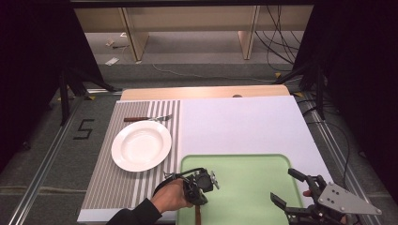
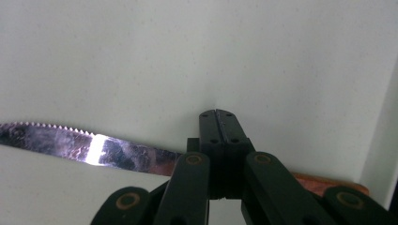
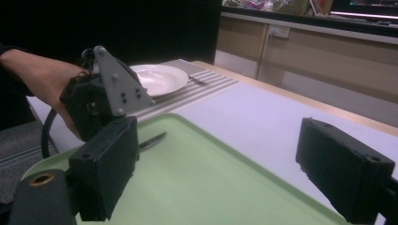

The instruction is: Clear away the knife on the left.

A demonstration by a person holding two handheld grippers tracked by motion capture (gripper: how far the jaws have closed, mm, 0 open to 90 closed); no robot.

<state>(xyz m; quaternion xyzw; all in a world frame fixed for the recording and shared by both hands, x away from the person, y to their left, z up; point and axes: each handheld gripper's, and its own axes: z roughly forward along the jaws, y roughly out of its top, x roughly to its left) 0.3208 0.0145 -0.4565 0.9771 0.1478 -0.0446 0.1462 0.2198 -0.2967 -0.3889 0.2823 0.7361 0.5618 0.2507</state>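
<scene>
**Left tongs clamped on the knife over the green tray**

In the high view, your left tongs [image 1: 201, 197] pointed down at the near left part of the green tray [image 1: 248, 176], with your hand [image 1: 171, 196] behind them. The left gripper view showed them pressed together on the knife [image 2: 94, 149], pinching it where the serrated blade met the brown handle; the blade ran off to the left of that view and the handle to the right. The knife lay flat on the tray floor, close to the tray's wall. Your right tongs [image 1: 287, 186] were spread wide over the tray's near right corner, with nothing between them. On the striped placemat [image 1: 108, 185] to the left of the tray sat a white plate [image 1: 141, 145], and a fork [image 1: 148, 118] lay just beyond it. All of this rested on the tabletop [image 1: 244, 124].
</scene>
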